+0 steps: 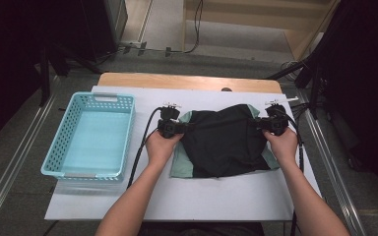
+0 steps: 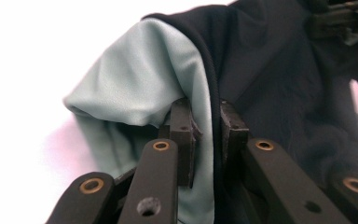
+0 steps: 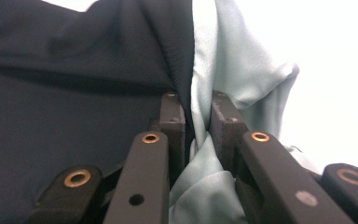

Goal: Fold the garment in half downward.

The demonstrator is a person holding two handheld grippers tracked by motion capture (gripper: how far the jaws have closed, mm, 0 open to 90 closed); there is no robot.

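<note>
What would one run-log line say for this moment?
left hand-held gripper: shut on garment left edge | right hand-held gripper: shut on right edge | basket: left of garment

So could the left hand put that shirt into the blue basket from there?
Probably yes. The left gripper is shut on the shirt, the blue basket sits open-topped right beside that hand, and nothing lies between them. The right gripper grips the other side.
</note>
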